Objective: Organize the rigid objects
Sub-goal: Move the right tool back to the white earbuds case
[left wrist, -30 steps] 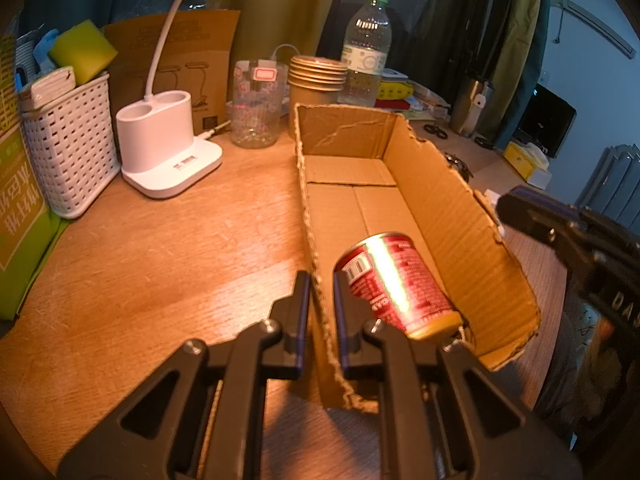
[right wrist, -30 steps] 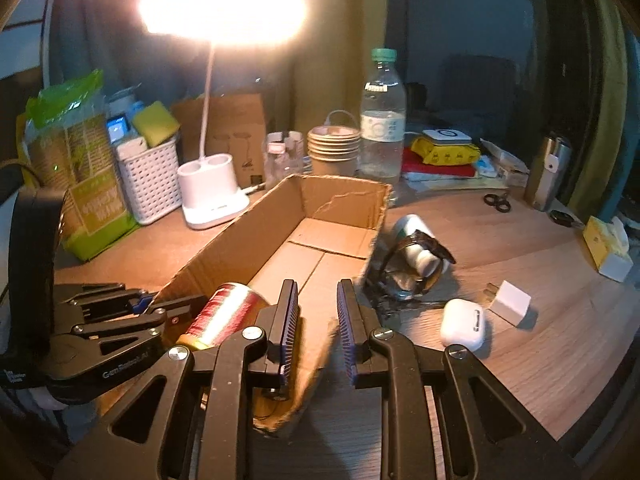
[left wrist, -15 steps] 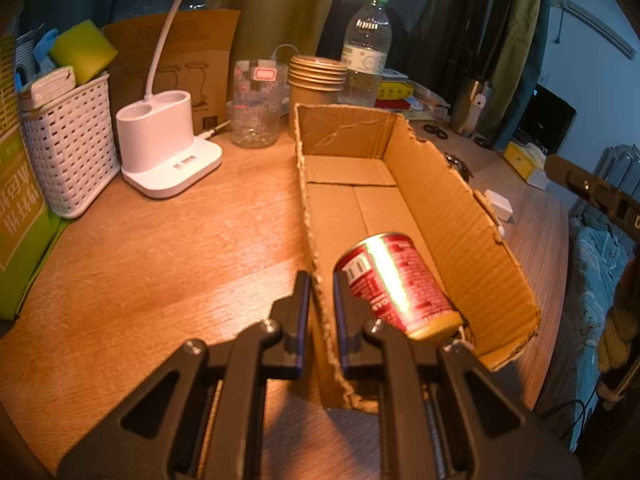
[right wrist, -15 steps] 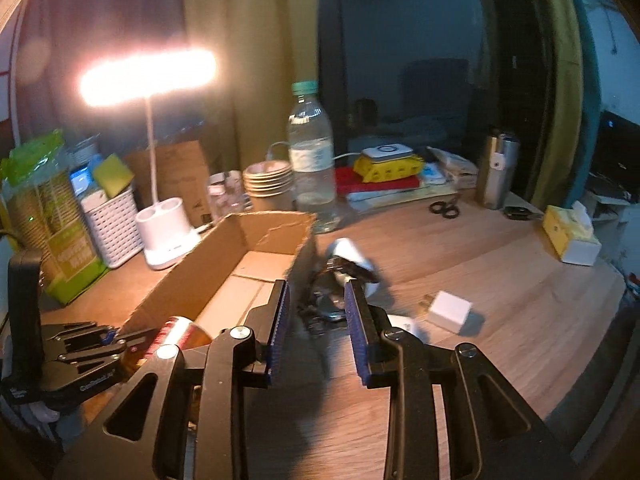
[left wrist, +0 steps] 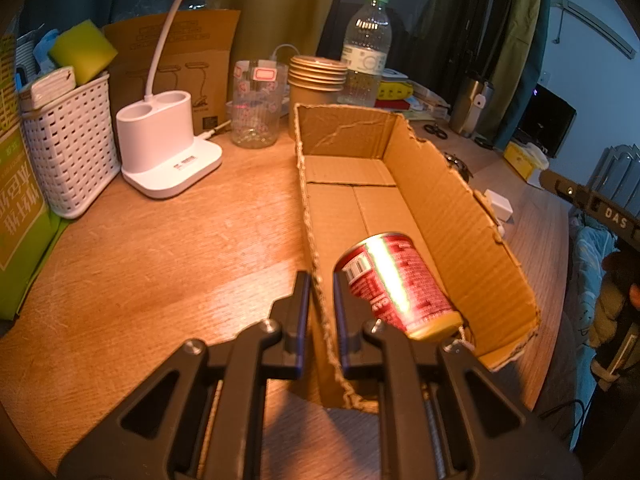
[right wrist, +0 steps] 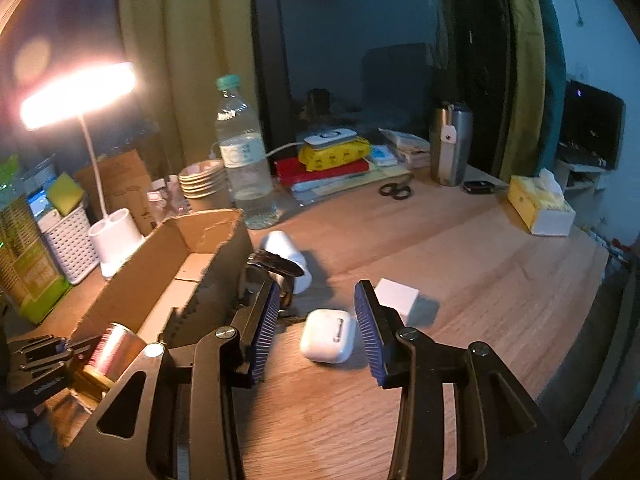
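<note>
An open cardboard box [left wrist: 440, 208] lies on the wooden desk with a red drink can [left wrist: 394, 280] on its side inside the near end. My left gripper [left wrist: 320, 312] is shut on the box's near left wall, one finger on each side of it. In the right wrist view the same box [right wrist: 160, 280] and can [right wrist: 116, 348] sit at the left. My right gripper [right wrist: 317, 292] hovers over the desk right of the box with its jaws opening. A white earbuds case [right wrist: 328, 334] lies between and below its fingers, untouched.
A white charger cube [right wrist: 396, 296], a white cylinder [right wrist: 286, 256] and a dark metal object [right wrist: 268, 276] lie beside the box. Behind stand a water bottle [right wrist: 244, 168], paper cups [right wrist: 202, 180], lamp base [left wrist: 160, 148], white basket [left wrist: 72, 140], steel tumbler [right wrist: 450, 144], scissors [right wrist: 396, 191] and tissue box [right wrist: 540, 204].
The right gripper swung right, away from the box's end to above the earbuds case, and its jaws went from shut to parted. The left gripper and the box stayed still.
</note>
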Demonstrator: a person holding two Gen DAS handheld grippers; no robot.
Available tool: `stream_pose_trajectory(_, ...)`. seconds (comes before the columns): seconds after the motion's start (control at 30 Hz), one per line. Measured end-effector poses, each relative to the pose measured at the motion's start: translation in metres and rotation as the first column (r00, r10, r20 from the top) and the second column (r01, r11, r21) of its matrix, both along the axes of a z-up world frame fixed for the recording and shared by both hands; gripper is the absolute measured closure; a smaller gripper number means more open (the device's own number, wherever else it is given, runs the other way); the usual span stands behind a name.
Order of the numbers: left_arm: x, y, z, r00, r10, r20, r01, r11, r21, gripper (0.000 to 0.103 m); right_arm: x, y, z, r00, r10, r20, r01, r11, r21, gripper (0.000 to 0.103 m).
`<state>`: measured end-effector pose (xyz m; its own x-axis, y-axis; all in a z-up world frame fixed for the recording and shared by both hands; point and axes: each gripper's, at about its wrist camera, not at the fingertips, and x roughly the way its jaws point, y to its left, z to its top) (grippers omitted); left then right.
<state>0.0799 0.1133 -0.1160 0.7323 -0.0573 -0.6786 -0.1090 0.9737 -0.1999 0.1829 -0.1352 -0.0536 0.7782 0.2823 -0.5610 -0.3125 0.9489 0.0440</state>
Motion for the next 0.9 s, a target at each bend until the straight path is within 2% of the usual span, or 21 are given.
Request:
stream_pose_trajectory(0.13, -0.001, 0.0, 0.0, 1.0, 0.0, 0.0, 0.0, 1.0, 0.001, 0.09, 0.005, -0.002, -0.005, 1.0, -0.009, -0.016, 0.009, 1.0, -0.001, 0.058)
stream_pose_trajectory(0.2, -0.001, 0.0, 0.0, 1.0, -0.001, 0.0, 0.001, 1.0, 0.001, 0.09, 0.008, -0.001, -0.009, 1.0, -0.012, -0.026, 0.012, 1.0, -0.002, 0.047)
stream_pose_trajectory(0.7, -0.001, -0.001, 0.0, 1.0, -0.001, 0.001, 0.001, 1.0, 0.001, 0.09, 0.039, 0.008, -0.053, 0.992, -0.013, -0.127, 0.006, 0.998, -0.056, 0.047)
stream_pose_trajectory(0.9, 0.0, 0.0, 0.0, 1.0, -0.001, 0.001, 0.001, 1.0, 0.001, 0.09, 0.044, 0.011, -0.06, 0.99, -0.012, -0.144, 0.002, 0.998, -0.067, 0.047)
